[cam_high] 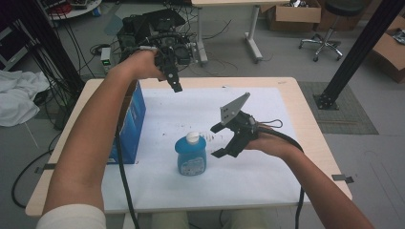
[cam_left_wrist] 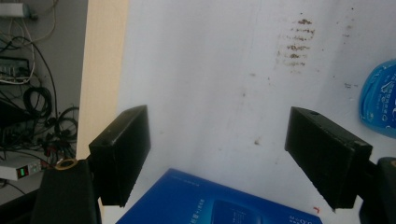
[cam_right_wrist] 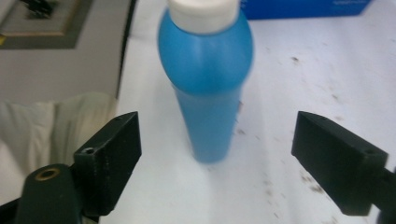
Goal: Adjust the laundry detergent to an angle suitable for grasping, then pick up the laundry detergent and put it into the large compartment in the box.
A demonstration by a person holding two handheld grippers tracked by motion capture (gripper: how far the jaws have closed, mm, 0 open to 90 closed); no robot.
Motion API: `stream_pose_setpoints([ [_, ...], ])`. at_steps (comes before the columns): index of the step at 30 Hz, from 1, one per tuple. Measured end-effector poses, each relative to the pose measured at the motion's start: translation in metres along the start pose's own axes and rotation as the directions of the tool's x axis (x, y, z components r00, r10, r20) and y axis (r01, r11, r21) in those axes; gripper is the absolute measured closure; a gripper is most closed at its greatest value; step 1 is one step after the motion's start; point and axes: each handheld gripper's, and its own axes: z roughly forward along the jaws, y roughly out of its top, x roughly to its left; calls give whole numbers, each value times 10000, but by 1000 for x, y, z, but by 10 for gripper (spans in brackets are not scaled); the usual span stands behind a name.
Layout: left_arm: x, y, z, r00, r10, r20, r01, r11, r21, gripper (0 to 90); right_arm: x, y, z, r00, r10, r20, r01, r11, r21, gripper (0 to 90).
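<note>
A blue bottle (cam_high: 191, 155) with a white cap stands upright on the white sheet (cam_high: 200, 191) that covers the table. My right gripper (cam_high: 216, 140) is just to its right, a short gap away, open, with its jaws pointing at the bottle. In the right gripper view the bottle (cam_right_wrist: 210, 84) stands ahead of the open right gripper (cam_right_wrist: 219, 163), not between the jaws. My left gripper (cam_high: 175, 85) hangs high over the far left of the sheet, pointing down. It is open with nothing held (cam_left_wrist: 217, 154), above the blue box (cam_left_wrist: 219, 200).
The blue box (cam_high: 129, 124) stands on edge at the table's left side. Brown stains (cam_left_wrist: 296, 46) mark the sheet. Beyond the table's far edge sit black equipment (cam_high: 153, 28) and cables. A white cloth (cam_high: 19, 95) lies on the floor to the left.
</note>
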Motion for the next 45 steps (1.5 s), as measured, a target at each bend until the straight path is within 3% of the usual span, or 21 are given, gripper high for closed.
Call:
stream_pose_setpoints([
  [3,0,-1,0,10000,-82,7,82,10000,-47,230,1,-2,-8,9997,-80,225,71,9992,382,148],
  [9,-1,-2,2,9999,-147,48,147,9999,-29,231,2,-11,-24,9990,12,450,-41,9980,638,149],
  [21,-1,1,3,10000,-62,54,62,10000,73,231,-3,-36,-54,9925,564,1083,-637,9959,647,151],
  [39,-4,6,5,9999,54,110,-55,10000,75,230,-1,-46,-64,9855,892,1442,-1015,9916,804,152],
  [45,-4,4,3,9989,-364,288,362,9993,78,225,-3,-54,-65,9812,1136,1560,-1295,9870,957,152],
])
